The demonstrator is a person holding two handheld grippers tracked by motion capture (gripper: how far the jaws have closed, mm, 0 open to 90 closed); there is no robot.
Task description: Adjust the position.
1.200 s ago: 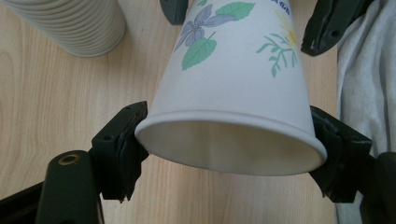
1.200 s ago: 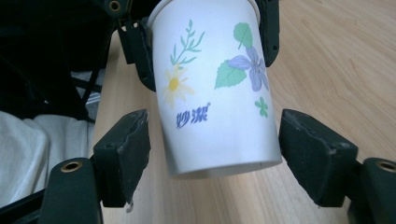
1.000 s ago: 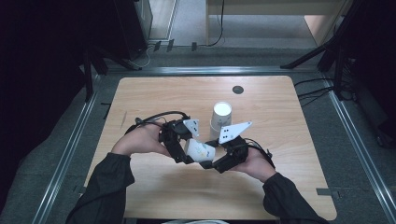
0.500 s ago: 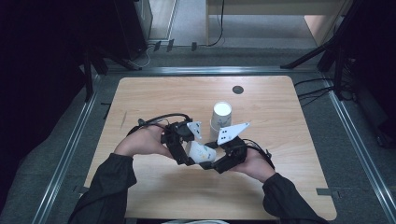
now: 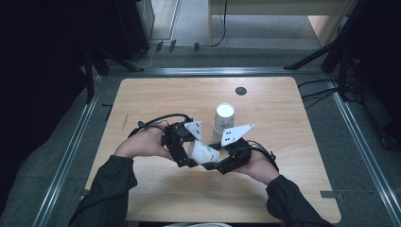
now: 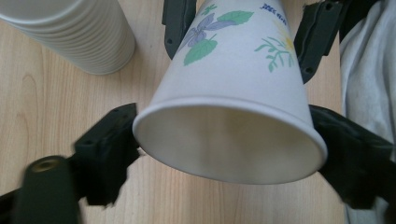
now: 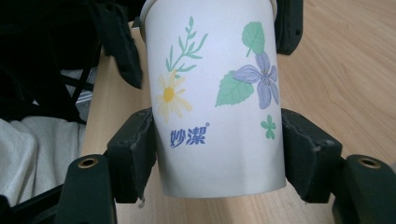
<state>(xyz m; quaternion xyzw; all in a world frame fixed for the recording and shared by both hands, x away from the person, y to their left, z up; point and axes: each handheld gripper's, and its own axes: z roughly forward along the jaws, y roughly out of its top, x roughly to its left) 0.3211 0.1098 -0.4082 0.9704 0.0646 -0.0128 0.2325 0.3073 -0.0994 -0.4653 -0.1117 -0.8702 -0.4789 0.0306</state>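
Light wood desk (image 5: 156,194) fills centre frame. Stack of white paper cups (image 5: 223,120) upper centre. Flowered white paper cup (image 5: 204,152) lies mid-frame btwn my claws: right claw (image 5: 213,165) closing, clamped on its base; left claw (image 5: 185,163) just opened round the rim.

A: Where's the cup (image 5: 204,152)?
B: Near table (image 5: 156,94) edge, lying between left gripper (image 5: 185,152) and right gripper (image 5: 221,163).
A: And the stack (image 5: 223,119)?
B: Behind the cup, upright, just beside.
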